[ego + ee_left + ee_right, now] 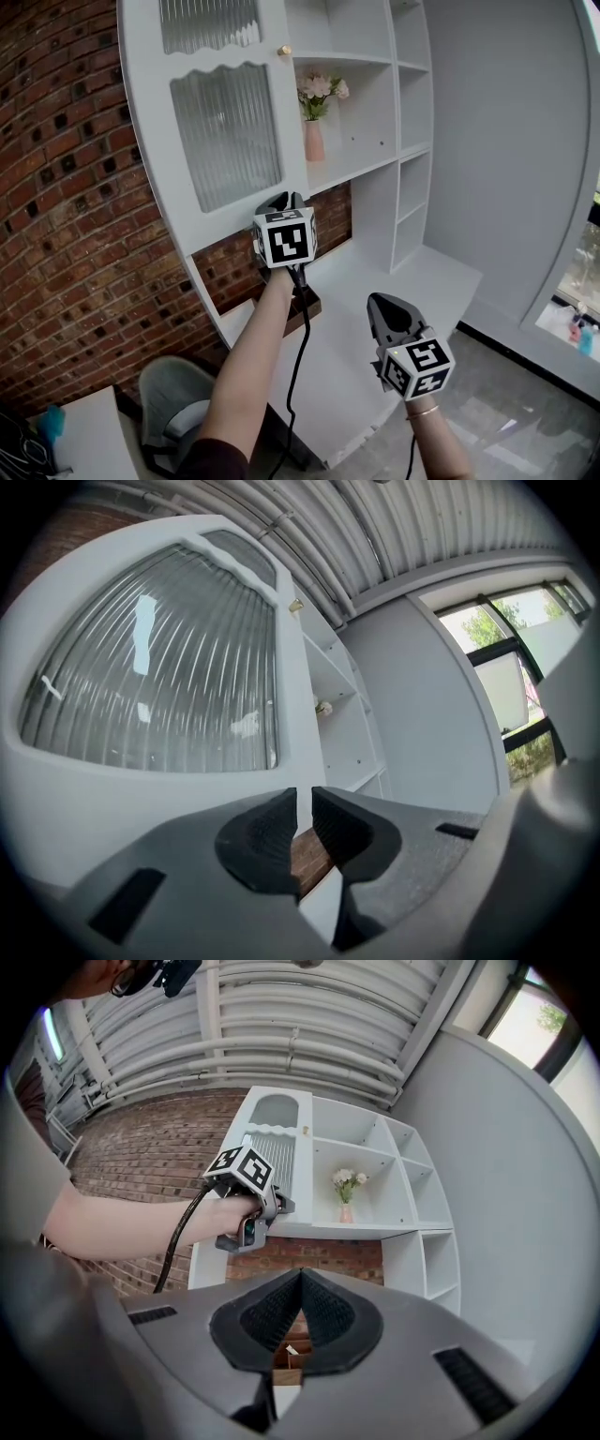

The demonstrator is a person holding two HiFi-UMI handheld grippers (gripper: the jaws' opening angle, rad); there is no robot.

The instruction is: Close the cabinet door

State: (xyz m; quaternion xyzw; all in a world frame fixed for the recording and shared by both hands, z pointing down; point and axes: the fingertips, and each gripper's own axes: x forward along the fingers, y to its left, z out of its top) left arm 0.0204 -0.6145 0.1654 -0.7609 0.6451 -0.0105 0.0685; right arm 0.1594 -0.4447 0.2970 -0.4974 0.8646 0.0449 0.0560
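Observation:
The white cabinet door has ribbed glass panes and a small brass knob on its free edge. It stands slightly out from the white shelf unit. My left gripper is level at the door's lower right corner. In the left gripper view the door fills the left, and my left gripper shows a narrow gap with only the door's white frame beyond it. My right gripper hangs lower to the right, shut and empty, its jaws meeting at the tips.
A pink vase of flowers stands on the open shelf beside the door. A white desk top runs below the shelves. The brick wall lies behind and to the left. A grey chair sits low on the left.

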